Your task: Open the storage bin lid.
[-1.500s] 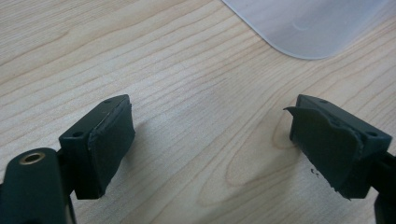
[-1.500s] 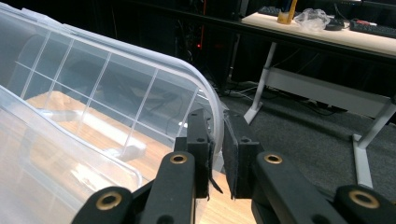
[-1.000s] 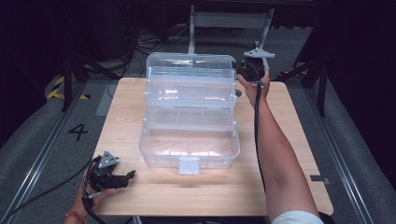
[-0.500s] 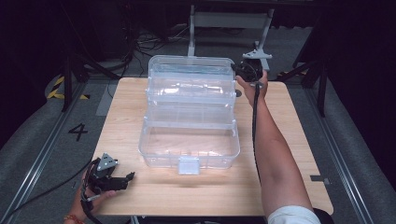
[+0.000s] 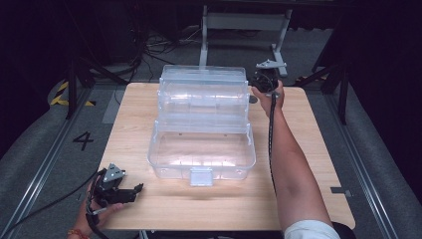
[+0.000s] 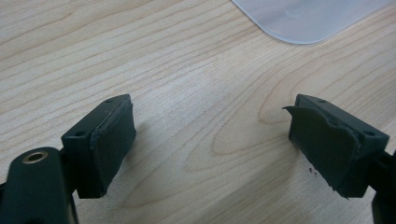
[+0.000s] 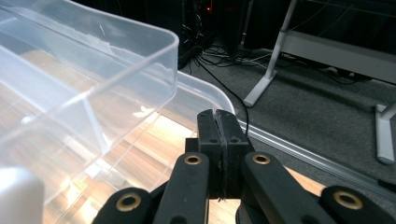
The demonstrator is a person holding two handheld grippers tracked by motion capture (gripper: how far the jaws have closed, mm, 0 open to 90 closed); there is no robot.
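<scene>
At far right, clenched right gripper (image 5: 263, 84) should press the box (image 5: 201, 124) tier gently; left gripper (image 5: 130, 191) rests released.

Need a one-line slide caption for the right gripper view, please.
Right hand-held gripper, jaws shut with nothing between them, beside the clear plastic box's raised upper tray.

A light wooden table (image 5: 318, 149) stands on grey carpet (image 5: 45, 164) in a dim room, its far side lost in darkness. A number four (image 5: 82, 140) (black, beside metal floor rails (image 5: 30, 194)) marks the floor at left. Yellow-black hazard tape (image 5: 62, 93), tangled cables (image 5: 149, 45) and a grey metal stand (image 5: 244, 22) lie beyond.
</scene>
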